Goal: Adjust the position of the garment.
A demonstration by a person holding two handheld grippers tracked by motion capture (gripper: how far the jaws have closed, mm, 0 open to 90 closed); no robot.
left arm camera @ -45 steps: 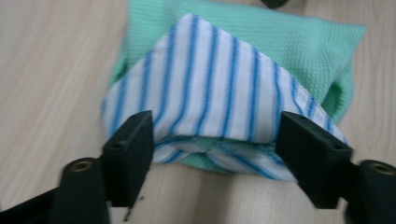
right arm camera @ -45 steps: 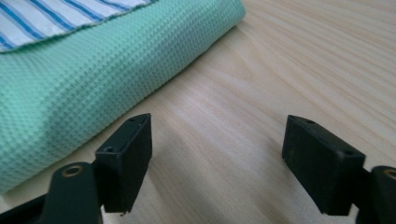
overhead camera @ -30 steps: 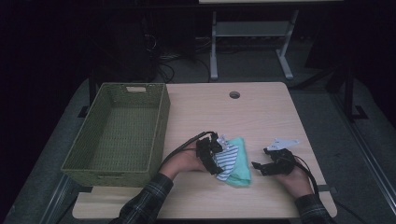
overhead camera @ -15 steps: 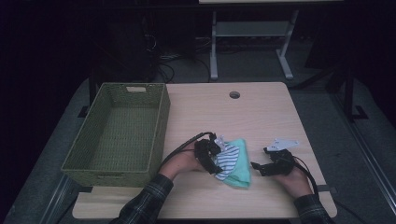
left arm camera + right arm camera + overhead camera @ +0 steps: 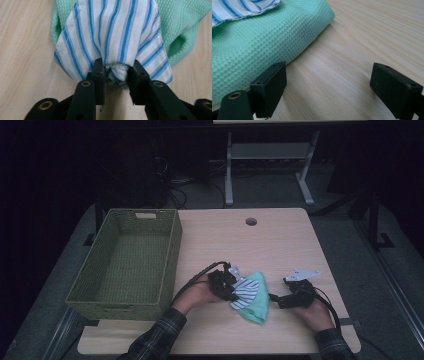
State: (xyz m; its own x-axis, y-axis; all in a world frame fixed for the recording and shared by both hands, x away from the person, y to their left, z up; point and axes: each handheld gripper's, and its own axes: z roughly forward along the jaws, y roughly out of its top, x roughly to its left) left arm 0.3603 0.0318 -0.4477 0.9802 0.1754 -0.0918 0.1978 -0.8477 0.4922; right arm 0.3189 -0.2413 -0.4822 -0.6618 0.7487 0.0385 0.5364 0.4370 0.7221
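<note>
From the high view, a wooden table [image 5: 280, 245] carries a green woven basket [image 5: 127, 262] at its left side, standing open and upright. Near the front edge of the table lies a small pile of cloth: a striped cloth [image 5: 246, 292] in white and blue on top of a green cloth [image 5: 257, 305]. The left gripper [image 5: 229, 286] sits against the left edge of the pile, between the basket and the cloths, with the person's hand behind it and a plaid sleeve [image 5: 157, 340] coming in from the bottom. The right gripper [image 5: 274, 299] rests on the table just beside the right edge of the green cloth, its grey plate on top and its cable trailing back past the wrist.

In the left gripper view, the left gripper [image 5: 115, 72] has its two black jaws pressed on a bunched fold of the striped cloth [image 5: 112, 32]. The jaws have just been closing, and the fold sits pinched between them. The green cloth [image 5: 185, 22] spreads out under and behind the striped one, flat on the table [image 5: 22, 50].

In the right gripper view, the right gripper [image 5: 328, 80] holds its jaws wide apart with only bare table [image 5: 352, 50] between them; they have just been opening a little further. The left jaw stands just beside the folded edge of the green cloth [image 5: 262, 42], and whether it touches is hard to tell. A corner of the striped cloth [image 5: 239, 7] lies on top at the upper left.
</note>
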